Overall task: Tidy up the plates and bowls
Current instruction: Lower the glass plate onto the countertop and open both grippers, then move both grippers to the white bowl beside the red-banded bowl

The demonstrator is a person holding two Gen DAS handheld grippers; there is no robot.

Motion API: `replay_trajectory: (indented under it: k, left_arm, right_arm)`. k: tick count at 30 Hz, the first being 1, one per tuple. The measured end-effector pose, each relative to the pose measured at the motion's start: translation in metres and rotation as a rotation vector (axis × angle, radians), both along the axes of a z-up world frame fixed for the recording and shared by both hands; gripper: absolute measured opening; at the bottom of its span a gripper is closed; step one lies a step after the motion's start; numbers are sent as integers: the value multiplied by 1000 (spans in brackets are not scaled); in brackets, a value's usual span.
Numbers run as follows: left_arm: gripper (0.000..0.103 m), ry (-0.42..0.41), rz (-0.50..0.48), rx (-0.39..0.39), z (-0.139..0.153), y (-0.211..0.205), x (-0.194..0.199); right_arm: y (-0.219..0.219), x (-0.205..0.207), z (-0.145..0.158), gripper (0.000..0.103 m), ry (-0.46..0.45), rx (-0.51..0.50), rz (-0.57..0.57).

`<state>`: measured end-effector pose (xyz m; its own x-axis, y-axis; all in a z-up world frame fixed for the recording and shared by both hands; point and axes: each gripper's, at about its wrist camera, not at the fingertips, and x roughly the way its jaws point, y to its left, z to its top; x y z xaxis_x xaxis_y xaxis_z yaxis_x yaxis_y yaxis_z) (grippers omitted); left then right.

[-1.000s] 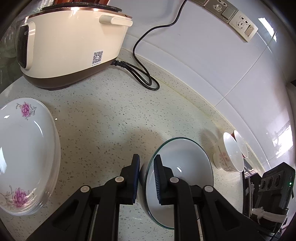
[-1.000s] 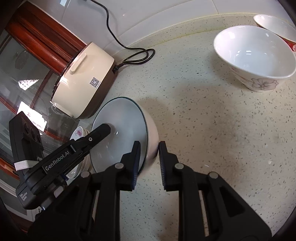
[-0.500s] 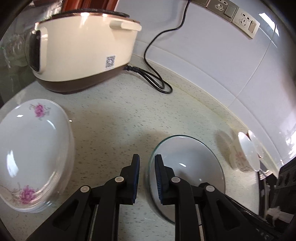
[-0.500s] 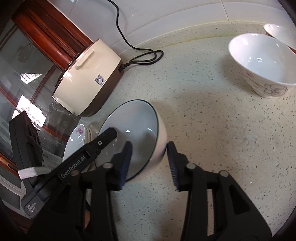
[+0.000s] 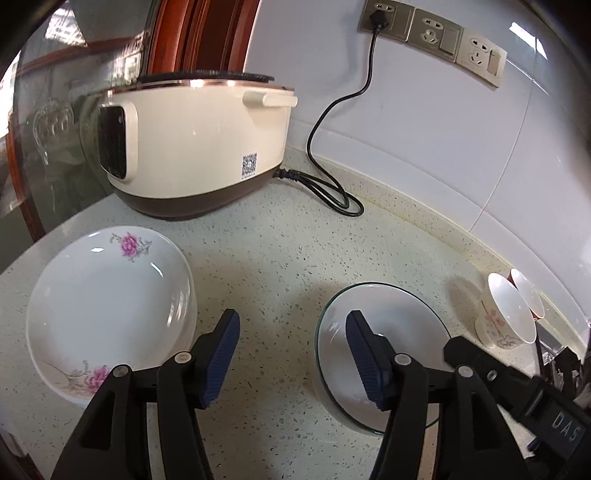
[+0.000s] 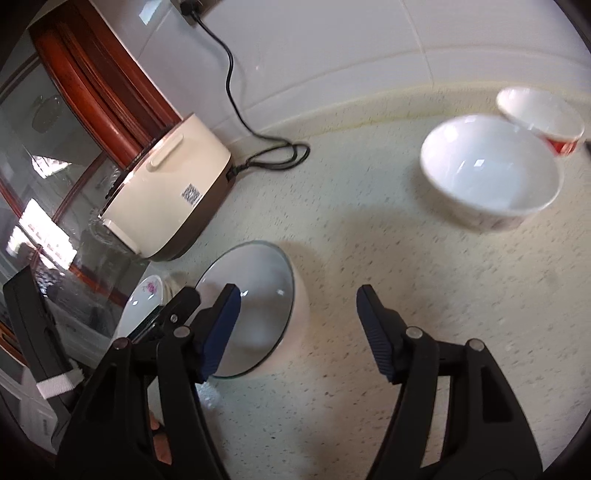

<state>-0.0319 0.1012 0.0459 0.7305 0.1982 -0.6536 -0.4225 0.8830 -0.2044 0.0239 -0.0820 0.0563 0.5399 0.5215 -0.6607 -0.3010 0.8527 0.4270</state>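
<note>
A clear glass plate (image 5: 402,314) lies on top of a white bowl (image 6: 300,306) on the speckled counter. My left gripper (image 5: 293,354) is opening; the plate's left rim sits between its fingers, and neither pad presses on it. From the opposite side, my right gripper (image 6: 297,328) is opening too, astride the bowl's right wall without touching it. A stack of white plates with pink flowers (image 5: 107,306) rests to the left. A flowered white bowl (image 6: 491,177) and a red-sided bowl (image 6: 543,122) stand at the far right.
A cream rice cooker (image 5: 192,147) stands at the back left, its black cord (image 5: 332,192) looping over the counter to a wall socket (image 5: 384,18). Glass cabinet doors with red wood frames (image 6: 92,85) close off the left side. The tiled wall runs behind.
Both grippers were shut on the bowl and glass plate a second ago; both have let go and opened. Each has lifted and tilted, so more of the wall shows.
</note>
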Motion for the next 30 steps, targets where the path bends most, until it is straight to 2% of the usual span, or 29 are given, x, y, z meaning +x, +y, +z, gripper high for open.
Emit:
replay_trajectory:
  k: [5,10,14,19,24,27,30]
  left_arm:
    - [67,-24,6,64,6,-11,-7]
    - [69,-37,4,90,10,-17,-9]
    - [69,-48,4,112,13,-23,-9]
    - [74,-70,-4,164,20,-34,-12]
    - [75,-85,-31,202,27,-49,-11]
    - [75,-109,-65,234,35,-64,-8]
    - [75,-134,-117,233,46,-83,-4]
  right_arm:
    - [-14,2,9,72,-41,1,-51]
    - [-32,7,13,72,-64,17,-107]
    - [-52,8,19,72,-92,38,-193]
    - [-82,13,21,72,-90,71,-317]
    - [-110,20,18,72,-76,72,-440]
    - [-121,24,15,73,-66,73,-485]
    - [-132,28,9,73,-40,95,-522]
